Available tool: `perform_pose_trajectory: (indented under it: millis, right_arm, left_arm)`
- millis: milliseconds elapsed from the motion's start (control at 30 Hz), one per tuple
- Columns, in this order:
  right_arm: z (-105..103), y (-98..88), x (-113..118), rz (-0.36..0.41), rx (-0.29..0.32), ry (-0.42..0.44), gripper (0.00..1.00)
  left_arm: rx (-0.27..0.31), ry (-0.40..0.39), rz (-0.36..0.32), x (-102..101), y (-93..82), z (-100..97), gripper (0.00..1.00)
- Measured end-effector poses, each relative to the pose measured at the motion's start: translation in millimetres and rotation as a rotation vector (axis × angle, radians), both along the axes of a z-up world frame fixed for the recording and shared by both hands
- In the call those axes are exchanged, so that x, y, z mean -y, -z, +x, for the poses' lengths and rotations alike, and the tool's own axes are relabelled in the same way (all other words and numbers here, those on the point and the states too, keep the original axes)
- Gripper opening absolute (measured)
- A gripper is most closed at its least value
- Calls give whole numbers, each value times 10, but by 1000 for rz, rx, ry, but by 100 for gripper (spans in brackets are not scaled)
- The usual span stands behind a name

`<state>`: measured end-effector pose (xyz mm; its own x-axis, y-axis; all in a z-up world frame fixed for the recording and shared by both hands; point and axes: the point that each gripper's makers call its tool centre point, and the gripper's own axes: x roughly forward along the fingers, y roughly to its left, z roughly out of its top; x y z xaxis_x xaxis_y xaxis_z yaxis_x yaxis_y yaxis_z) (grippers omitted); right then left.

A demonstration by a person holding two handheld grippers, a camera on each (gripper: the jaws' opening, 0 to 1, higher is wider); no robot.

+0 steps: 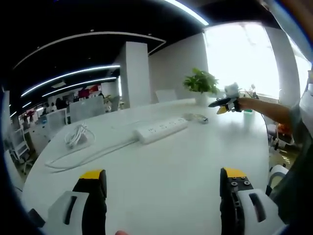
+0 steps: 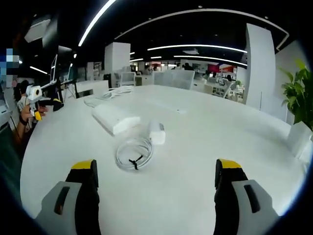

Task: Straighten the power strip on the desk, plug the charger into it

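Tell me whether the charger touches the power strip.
Apart. The right gripper view shows bare desk between the charger and the power strip.

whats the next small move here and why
Probably bring the left gripper forward to the power strip and close on one end to square it up. Both grippers are open and empty; the strip lies at a slant on the desk, and the charger with its coiled cable lies untouched beside it.
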<state>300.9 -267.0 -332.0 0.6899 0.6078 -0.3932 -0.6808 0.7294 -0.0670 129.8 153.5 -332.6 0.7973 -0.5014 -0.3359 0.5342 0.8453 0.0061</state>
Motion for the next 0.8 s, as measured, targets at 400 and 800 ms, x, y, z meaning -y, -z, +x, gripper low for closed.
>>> perform_pose_trajectory:
  millis: [400, 800]
  right_arm:
    - [243, 46, -128, 24, -16, -6, 98]
    - [431, 105, -206, 49, -31, -5, 96]
  left_arm:
    - [-4, -8, -3, -52, 25, 0, 99]
    - [-9, -20, -7, -112, 52, 43, 99]
